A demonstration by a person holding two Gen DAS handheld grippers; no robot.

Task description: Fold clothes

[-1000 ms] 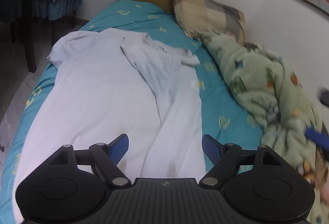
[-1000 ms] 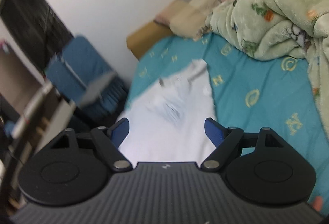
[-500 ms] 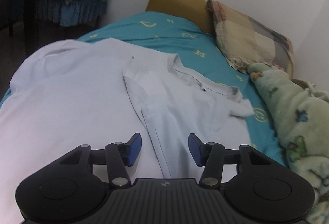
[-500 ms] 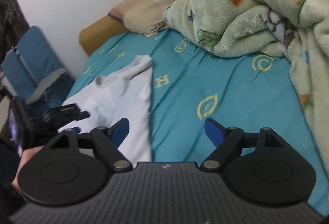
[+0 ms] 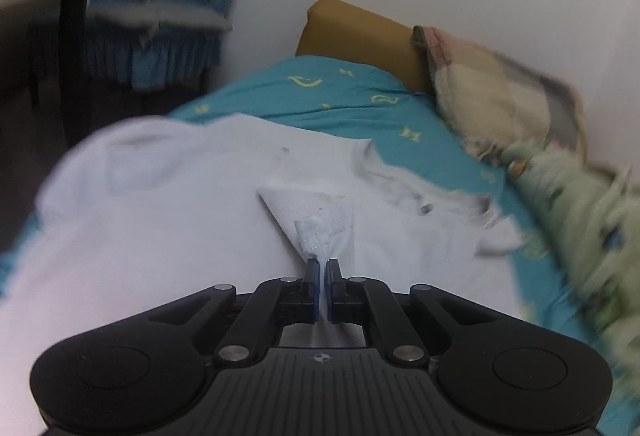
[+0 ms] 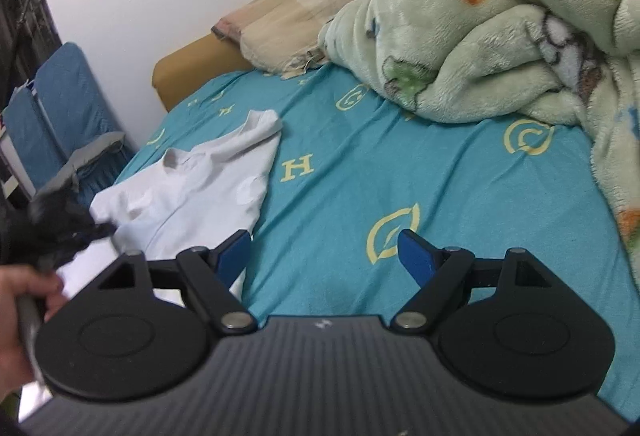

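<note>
Now the left gripper (image 5: 323, 268) jaws pinch the white shirt (image 5: 168, 195); the right gripper (image 6: 324, 250) jaws are spread.

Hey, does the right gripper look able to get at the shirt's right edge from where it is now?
Probably yes. The right gripper is open over bare teal sheet, and the white shirt edge lies just beside its left finger, with nothing between. The left gripper pinches a fold elsewhere.

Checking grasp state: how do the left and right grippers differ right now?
The left gripper is shut on a fold of the white shirt; the right gripper is open and holds nothing. The left sits over the shirt; the right hangs over the teal bedsheet, beside the shirt's edge. Both have black bodies and blue pads.
</note>
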